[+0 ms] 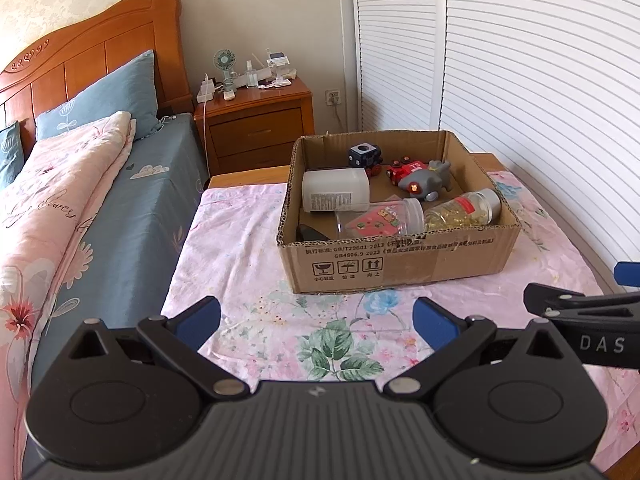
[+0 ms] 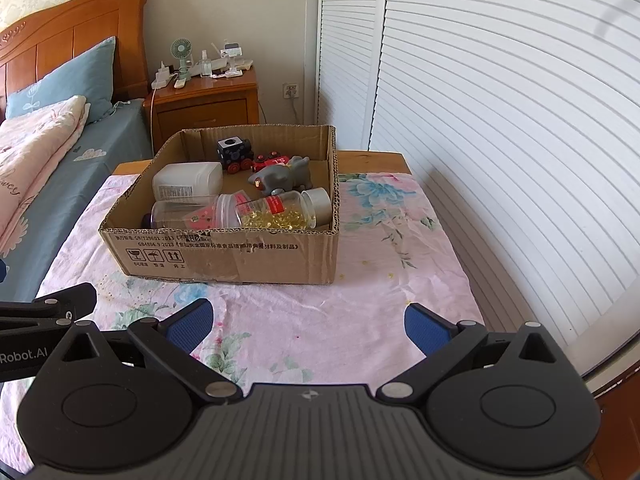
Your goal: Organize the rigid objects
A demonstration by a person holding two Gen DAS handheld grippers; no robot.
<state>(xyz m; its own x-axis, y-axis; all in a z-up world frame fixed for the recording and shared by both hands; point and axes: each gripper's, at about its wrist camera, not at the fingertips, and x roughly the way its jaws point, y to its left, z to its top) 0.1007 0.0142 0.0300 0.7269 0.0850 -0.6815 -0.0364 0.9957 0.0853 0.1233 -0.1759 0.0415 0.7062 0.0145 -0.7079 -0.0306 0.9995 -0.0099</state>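
Observation:
A cardboard box (image 1: 396, 264) (image 2: 240, 256) stands on a table with a pink floral cloth (image 1: 248, 264) (image 2: 380, 280). It holds a white bottle (image 1: 334, 196) (image 2: 188, 182), a clear jar with a pink label (image 1: 380, 220) (image 2: 192, 216), a jar of yellow capsules (image 1: 464, 210) (image 2: 284, 210), a grey toy animal (image 1: 430, 180) (image 2: 282, 178), a red toy car (image 1: 404, 168) (image 2: 272, 160) and a dark cube toy (image 1: 364, 154) (image 2: 234, 148). My left gripper (image 1: 316, 320) and right gripper (image 2: 308, 324) are open and empty, in front of the box.
A bed (image 1: 80, 200) with a pink quilt and blue pillows lies to the left. A wooden nightstand (image 1: 256, 120) with a small fan and clutter stands behind. White louvered doors (image 1: 520, 80) line the right. The right gripper's side shows in the left wrist view (image 1: 580, 312).

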